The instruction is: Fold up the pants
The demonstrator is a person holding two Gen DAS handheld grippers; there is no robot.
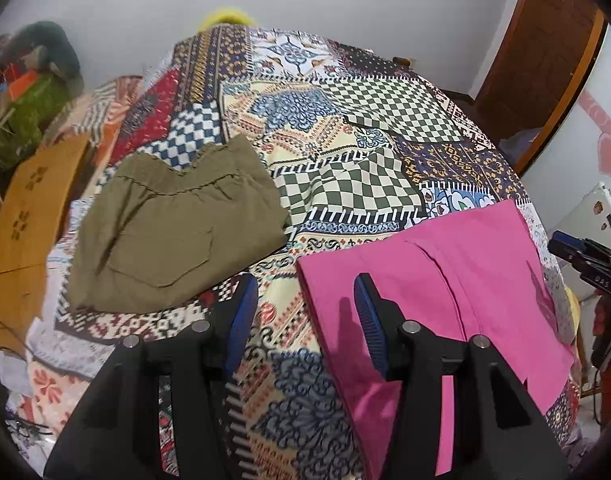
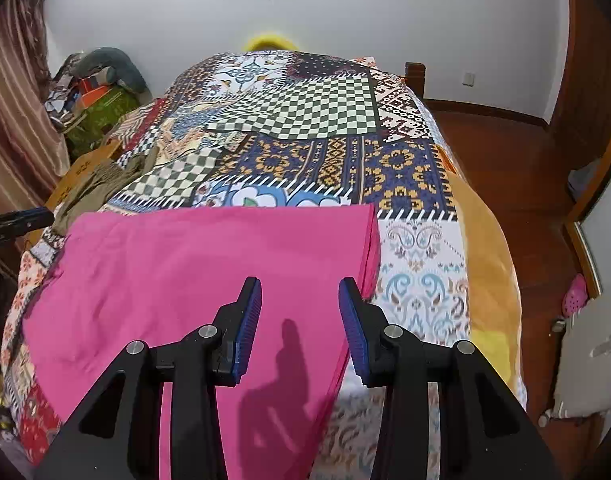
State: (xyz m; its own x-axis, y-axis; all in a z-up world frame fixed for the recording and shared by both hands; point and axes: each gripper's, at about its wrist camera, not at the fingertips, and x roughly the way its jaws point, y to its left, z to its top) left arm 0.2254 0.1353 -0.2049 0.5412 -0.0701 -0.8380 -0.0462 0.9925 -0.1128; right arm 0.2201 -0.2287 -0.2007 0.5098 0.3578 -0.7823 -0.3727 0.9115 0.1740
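Note:
Pink pants [image 1: 445, 280] lie folded flat on the patchwork bedspread [image 1: 345, 128]; in the right wrist view the pink pants [image 2: 185, 272] fill the near middle. Olive pants [image 1: 173, 232] lie folded further left and appear small at the bed's left edge [image 2: 93, 188]. My left gripper [image 1: 304, 284] is open above the bedspread, its right finger over the pink pants' left edge, nothing between the pads. My right gripper [image 2: 300, 286] hovers open over the right part of the pink pants, holding nothing. Each gripper shows at the edge of the other's view [image 1: 585, 256] [image 2: 17, 220].
An orange cardboard box [image 1: 25, 216] stands beside the bed on the left, with a pile of bags and clothes [image 1: 33, 92] behind it. A yellow blanket [image 2: 485, 240] hangs over the bed's right side above the wooden floor [image 2: 505, 168]. A wooden door [image 1: 545, 48] is at the back right.

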